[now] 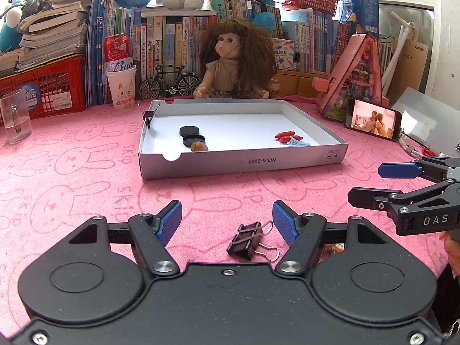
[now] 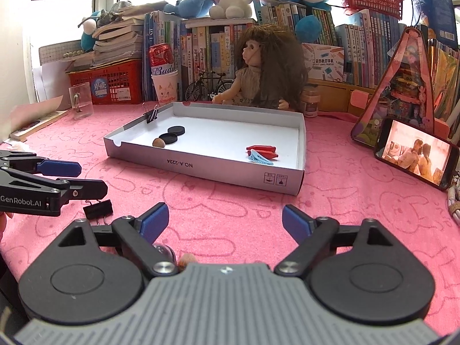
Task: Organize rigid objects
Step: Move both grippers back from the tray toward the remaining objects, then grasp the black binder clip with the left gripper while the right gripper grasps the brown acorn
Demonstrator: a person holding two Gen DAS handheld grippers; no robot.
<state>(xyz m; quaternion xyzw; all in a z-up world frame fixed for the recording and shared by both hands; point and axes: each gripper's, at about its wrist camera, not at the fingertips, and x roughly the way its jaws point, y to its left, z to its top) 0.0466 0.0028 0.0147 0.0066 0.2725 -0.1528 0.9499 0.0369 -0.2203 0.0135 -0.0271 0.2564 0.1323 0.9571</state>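
A black binder clip [image 1: 249,240] lies on the pink cloth between the fingers of my left gripper [image 1: 227,215], nearer the right pad and untouched; the jaws stand open. From the right wrist view the same clip [image 2: 97,210] sits just under the left gripper [image 2: 86,178]. My right gripper [image 2: 225,215] is open wide over bare cloth, and its tips [image 1: 373,184] enter the left view from the right. The white box tray [image 1: 241,162] ahead holds two black discs [image 1: 191,135], a brown nut [image 1: 199,146], red and blue clips [image 1: 290,138], and a binder clip [image 1: 149,116] on its left wall.
A glass marble [image 2: 166,251] and a small orange thing [image 2: 187,258] peek out under the right gripper's body. A phone [image 2: 417,155] leans at the right, a glass mug [image 1: 15,120] stands at the left. A doll [image 1: 230,66], a paper cup with a can [image 1: 120,86] and books line the back.
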